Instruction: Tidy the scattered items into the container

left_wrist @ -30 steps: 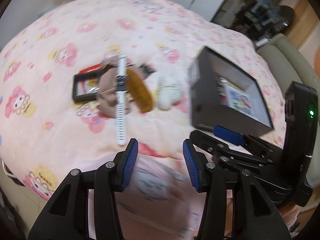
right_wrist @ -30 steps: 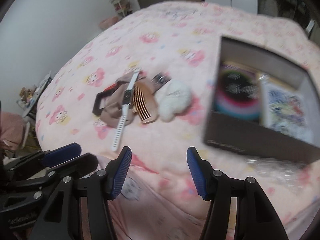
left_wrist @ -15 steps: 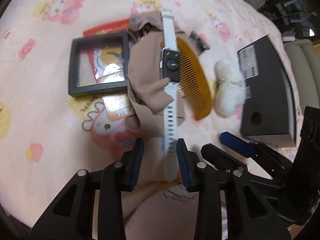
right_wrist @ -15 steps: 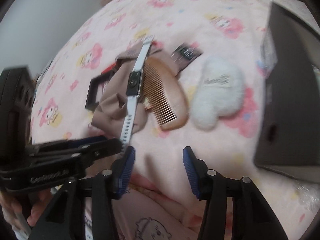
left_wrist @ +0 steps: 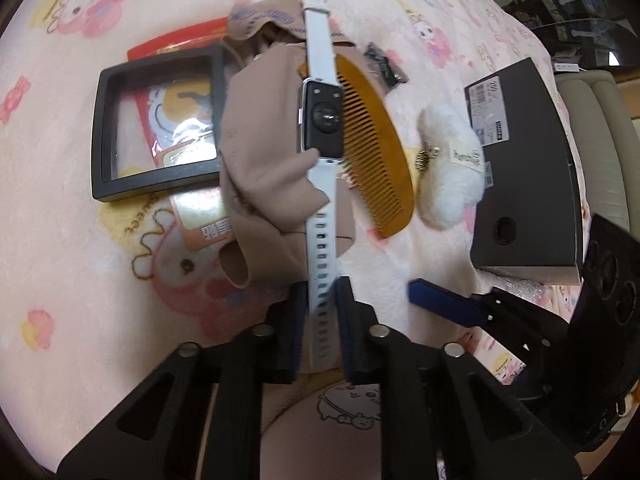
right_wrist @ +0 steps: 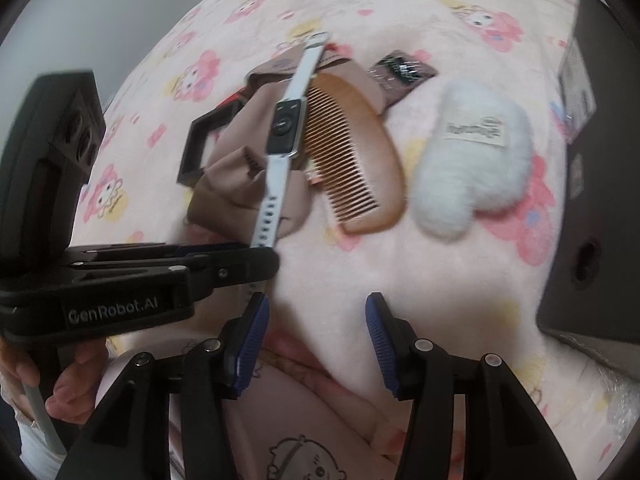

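Left gripper (left_wrist: 322,332): we hold it low over the bedspread, its two blue-padded fingers (left_wrist: 294,328) pinched on the near end of the watch strap; in the right wrist view it enters from the left (right_wrist: 262,254) with the strap end between its tips.
Right gripper (right_wrist: 316,344): we see its fingers (right_wrist: 250,344) spread wide with nothing between them, above bare bedspread in front of the comb; in the left wrist view one blue tip (left_wrist: 440,304) shows beside the container.
Watch (left_wrist: 322,120): white strap, dark square body turned back-side up; it lies across the beige cloth and over the comb's edge, its far buckle end toward the top of the bed.
Beige cloth (left_wrist: 260,168): crumpled, under the watch, overlapping the frame's right edge.
Comb (left_wrist: 376,152): amber wood, curved back, teeth facing the watch, between cloth and plush.
White plush (left_wrist: 450,168): fluffy, with a sewn label and a small gold clasp, just beside the container.
Black frame (left_wrist: 100,136): square, with clear film over a printed card.
Dark sachet (left_wrist: 384,66): small, beyond the comb.
Container (left_wrist: 524,168): dark box at the right; we see its outer wall with a round hole and a barcode label, apart from the watch.
Bedspread (left_wrist: 80,240): pink, with cartoon prints, beneath everything.
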`<action>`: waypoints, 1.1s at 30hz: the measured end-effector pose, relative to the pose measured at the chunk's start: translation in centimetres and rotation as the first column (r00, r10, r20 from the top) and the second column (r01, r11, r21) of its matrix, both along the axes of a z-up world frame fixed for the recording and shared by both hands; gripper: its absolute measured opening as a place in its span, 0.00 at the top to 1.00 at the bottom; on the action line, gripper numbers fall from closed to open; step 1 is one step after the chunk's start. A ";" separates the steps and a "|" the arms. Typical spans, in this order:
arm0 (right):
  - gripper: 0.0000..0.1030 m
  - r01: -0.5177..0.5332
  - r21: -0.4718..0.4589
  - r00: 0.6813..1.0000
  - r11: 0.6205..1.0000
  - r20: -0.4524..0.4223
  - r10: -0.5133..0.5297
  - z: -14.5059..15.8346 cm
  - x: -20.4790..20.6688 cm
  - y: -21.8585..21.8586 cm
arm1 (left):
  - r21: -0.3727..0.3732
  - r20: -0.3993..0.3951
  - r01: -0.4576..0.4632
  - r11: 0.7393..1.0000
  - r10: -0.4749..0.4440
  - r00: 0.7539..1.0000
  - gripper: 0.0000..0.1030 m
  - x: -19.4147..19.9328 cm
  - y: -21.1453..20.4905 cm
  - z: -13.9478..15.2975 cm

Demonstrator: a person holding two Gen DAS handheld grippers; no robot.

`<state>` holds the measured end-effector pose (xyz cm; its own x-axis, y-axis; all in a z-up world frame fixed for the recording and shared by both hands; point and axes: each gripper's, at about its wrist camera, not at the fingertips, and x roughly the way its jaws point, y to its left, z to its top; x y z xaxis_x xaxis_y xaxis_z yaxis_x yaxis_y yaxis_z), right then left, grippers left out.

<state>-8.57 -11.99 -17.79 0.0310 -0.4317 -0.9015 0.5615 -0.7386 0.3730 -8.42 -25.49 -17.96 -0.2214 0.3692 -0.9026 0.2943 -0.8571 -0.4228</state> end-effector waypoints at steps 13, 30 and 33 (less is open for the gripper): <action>0.84 0.016 -0.091 1.000 0.996 0.011 -0.015 0.1 0.5 1.4 | 0.025 -0.086 0.055 0.998 -0.052 0.995 0.99 -0.1 2.4 3.0; 0.58 0.040 -0.129 0.998 0.991 0.057 -0.033 0.8 0.1 4.2 | -0.025 -0.027 -0.202 0.979 0.201 0.979 0.86 0.8 2.0 2.6; 0.58 0.006 -0.099 0.999 0.995 0.049 -0.002 -0.2 -0.3 2.3 | -0.040 -0.034 -0.231 0.972 0.230 0.973 0.80 0.6 1.6 2.3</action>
<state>-8.82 -9.73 -17.97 0.0719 -0.5186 -0.8520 0.5381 -0.6990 0.4709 -7.77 -23.87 -15.63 -0.3217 0.2659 -0.9087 0.4744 -0.7854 -0.3977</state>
